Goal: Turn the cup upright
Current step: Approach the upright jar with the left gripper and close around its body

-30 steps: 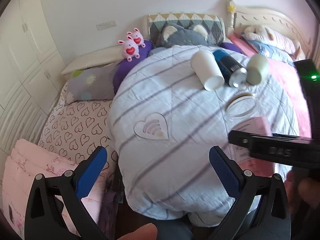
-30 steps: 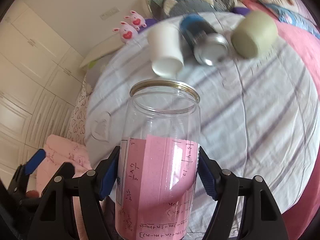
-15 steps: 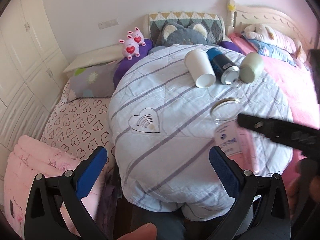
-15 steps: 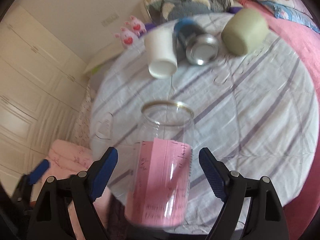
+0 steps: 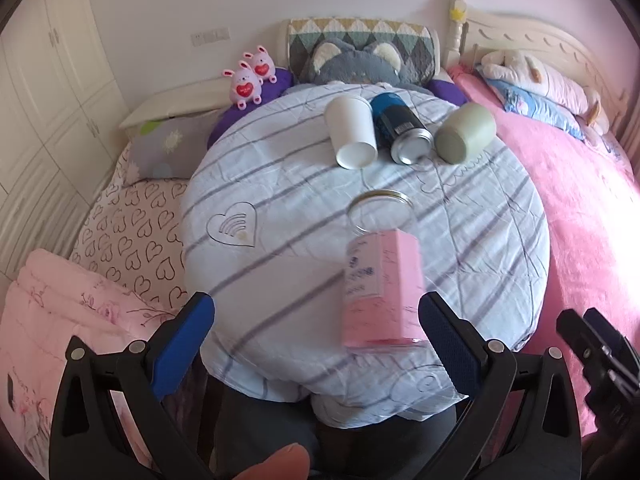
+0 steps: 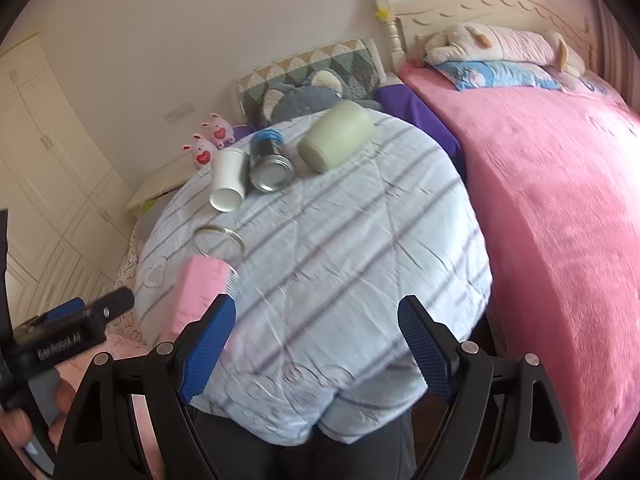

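A clear jar with a pink paper label (image 5: 380, 276) stands upright near the front of the round table, gold-rimmed mouth up; it also shows in the right wrist view (image 6: 208, 280). A white paper cup (image 5: 352, 132) (image 6: 229, 182), a dark can (image 5: 402, 130) (image 6: 270, 162) and a pale green cup (image 5: 464, 132) (image 6: 336, 136) lie on their sides at the table's far side. My left gripper (image 5: 316, 344) is open, just in front of the jar. My right gripper (image 6: 316, 348) is open and empty, right of the jar.
The round table wears a striped light-blue cloth (image 5: 280, 184). A pink bed (image 6: 560, 200) lies to the right, and pillows and plush toys (image 5: 252, 76) lie behind the table. White wardrobes (image 5: 48, 100) stand at the left.
My right gripper opened, let go of the jar and drew back to the right. The jar now stands alone on the table. My left gripper shifted so the jar sits between its fingers.
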Tool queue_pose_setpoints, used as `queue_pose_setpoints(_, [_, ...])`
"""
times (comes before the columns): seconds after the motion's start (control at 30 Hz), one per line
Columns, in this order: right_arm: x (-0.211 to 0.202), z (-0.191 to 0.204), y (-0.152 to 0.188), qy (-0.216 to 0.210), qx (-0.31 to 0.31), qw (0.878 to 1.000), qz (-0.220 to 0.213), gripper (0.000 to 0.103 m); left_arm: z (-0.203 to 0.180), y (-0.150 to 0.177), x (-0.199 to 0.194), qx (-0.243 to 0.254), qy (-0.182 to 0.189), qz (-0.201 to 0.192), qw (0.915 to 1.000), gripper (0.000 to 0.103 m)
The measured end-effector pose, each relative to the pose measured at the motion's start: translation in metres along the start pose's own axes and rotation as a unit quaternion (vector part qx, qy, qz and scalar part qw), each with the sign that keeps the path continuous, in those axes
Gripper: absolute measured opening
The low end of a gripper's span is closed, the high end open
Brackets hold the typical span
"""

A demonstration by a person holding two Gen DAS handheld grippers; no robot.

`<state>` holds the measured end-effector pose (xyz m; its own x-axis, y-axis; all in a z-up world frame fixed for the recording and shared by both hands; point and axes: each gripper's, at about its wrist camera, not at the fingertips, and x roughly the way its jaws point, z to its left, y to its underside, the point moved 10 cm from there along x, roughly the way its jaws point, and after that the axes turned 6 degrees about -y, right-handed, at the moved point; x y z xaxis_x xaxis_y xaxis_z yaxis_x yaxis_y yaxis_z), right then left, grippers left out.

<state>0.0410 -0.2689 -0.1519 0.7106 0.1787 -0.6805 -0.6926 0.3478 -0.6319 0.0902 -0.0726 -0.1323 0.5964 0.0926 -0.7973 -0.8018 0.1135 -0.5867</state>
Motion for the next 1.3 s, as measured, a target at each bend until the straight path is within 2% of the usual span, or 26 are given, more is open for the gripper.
queue_pose_setpoints(0.23, [-0.013,-0.010,-0.001,-0.011,-0.011,1.000,-0.005,0.084,-0.017,0.004,-0.012,0.019,-0.020,-0.012,0.9995,0.103])
queue_pose_setpoints(0.6, [-0.008,0.006,-0.006,-0.032,-0.045,0.998,-0.004,0.084,-0.015,0.010,-0.015,0.020,-0.041,-0.012,0.9989,0.103])
queue_pose_setpoints(0.87, [-0.012,0.006,-0.020,0.001,-0.089,0.996,-0.016,0.084,-0.024,0.006,-0.012,0.011,-0.038,-0.002,0.9992,0.103])
queue_pose_setpoints(1.3, [0.022,-0.007,-0.052,-0.031,-0.111,0.993,0.008,0.084,-0.041,-0.007,0.017,0.000,-0.069,0.030,0.9972,0.103])
